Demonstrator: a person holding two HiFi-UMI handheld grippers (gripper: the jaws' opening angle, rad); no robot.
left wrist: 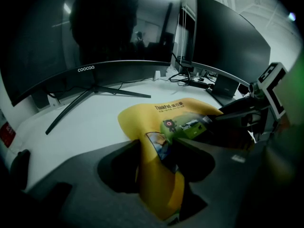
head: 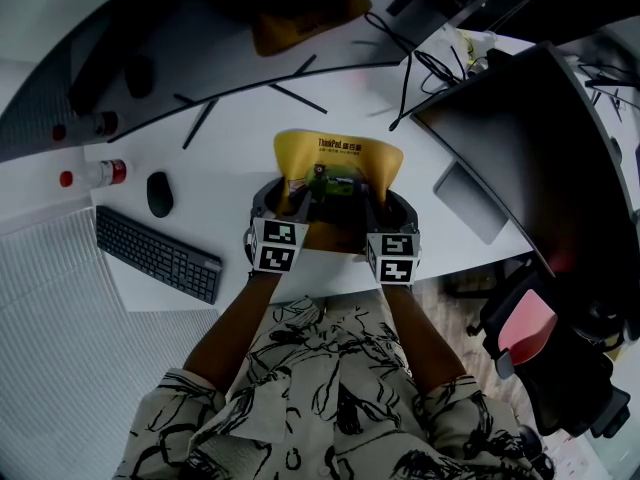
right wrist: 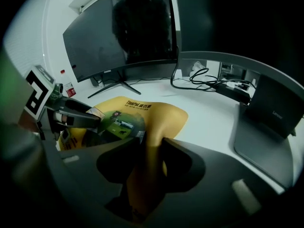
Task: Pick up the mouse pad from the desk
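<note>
The white desk spreads out ahead of both your tools, with a curved monitor standing beyond your jaws at its far side. The yellow mouse pad lies directly in front of you. Its near edge is bunched up off the surface and its far half is flat on the desk past your fingertips.

Your left gripper is clamped on the pad's near left corner, and a fold of yellow is pinched upright between its jaws. Your right gripper is clenched the same way on the near right corner. The two sit just beside each other, with the printed middle of the pad sagging between them.

Judging by how it creases, the pad is light, thin and floppy, so it should drape rather than hold its shape. The pinched folds look like a fair hold, though a smooth top may slide if your grip slackens. The keyboard and mouse sit well off to your left gripper's outer side.
</note>
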